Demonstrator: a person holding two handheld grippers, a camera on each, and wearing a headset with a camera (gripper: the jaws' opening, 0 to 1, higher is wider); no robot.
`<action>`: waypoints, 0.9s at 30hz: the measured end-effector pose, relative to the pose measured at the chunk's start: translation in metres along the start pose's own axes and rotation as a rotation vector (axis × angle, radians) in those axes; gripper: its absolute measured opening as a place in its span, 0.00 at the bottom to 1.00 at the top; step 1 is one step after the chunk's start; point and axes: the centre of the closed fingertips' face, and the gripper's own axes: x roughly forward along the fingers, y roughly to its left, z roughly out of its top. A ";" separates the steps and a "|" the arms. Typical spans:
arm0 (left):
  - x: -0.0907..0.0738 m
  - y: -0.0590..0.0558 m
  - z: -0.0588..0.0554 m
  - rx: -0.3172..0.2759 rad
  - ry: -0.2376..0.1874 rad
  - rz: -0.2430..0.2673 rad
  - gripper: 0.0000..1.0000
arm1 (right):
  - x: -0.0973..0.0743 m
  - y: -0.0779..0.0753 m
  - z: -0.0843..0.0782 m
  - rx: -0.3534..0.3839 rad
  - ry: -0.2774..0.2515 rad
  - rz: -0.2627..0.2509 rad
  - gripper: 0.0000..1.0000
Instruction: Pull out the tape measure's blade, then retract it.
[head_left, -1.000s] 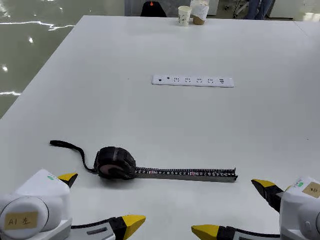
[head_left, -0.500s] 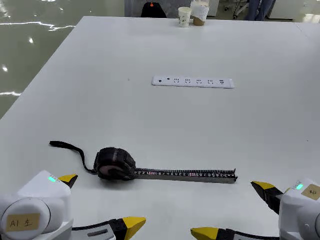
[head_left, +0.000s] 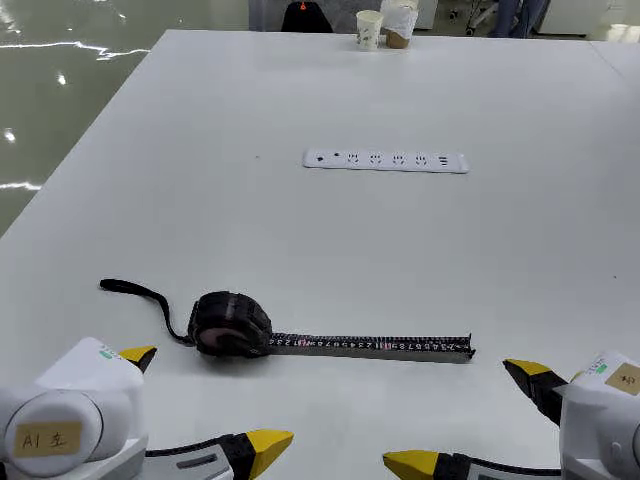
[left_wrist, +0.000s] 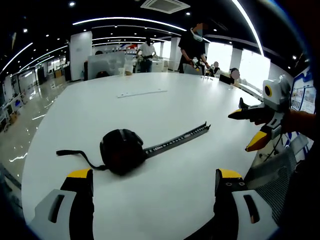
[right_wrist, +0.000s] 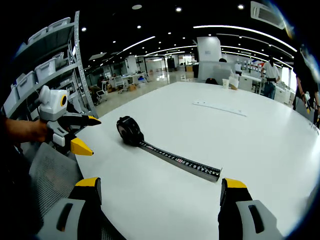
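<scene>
My left claw (head_left: 203, 397), labelled "A1 左", and right claw (head_left: 465, 415) gape; black round tape measure (head_left: 230, 325), blade (head_left: 370, 347) numerals unreadable.

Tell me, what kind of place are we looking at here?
Probably an open-plan lab or office hall: a large white table carrying a power strip, shelves of storage bins to one side, and long ceiling light strips.

The left gripper (head_left: 203, 397) and the right gripper (head_left: 467, 415) hover side by side, jaws spread wide, holding nothing.
</scene>
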 end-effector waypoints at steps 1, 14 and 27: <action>0.000 0.000 0.000 -0.003 0.000 0.003 0.99 | 0.000 0.000 0.000 -0.002 0.001 -0.001 0.99; 0.003 0.004 0.002 -0.006 -0.002 0.041 0.99 | 0.001 0.001 0.002 -0.024 -0.002 0.021 0.96; 0.013 0.006 0.009 -0.034 -0.024 0.073 0.99 | 0.007 -0.011 0.002 -0.078 0.021 0.040 0.90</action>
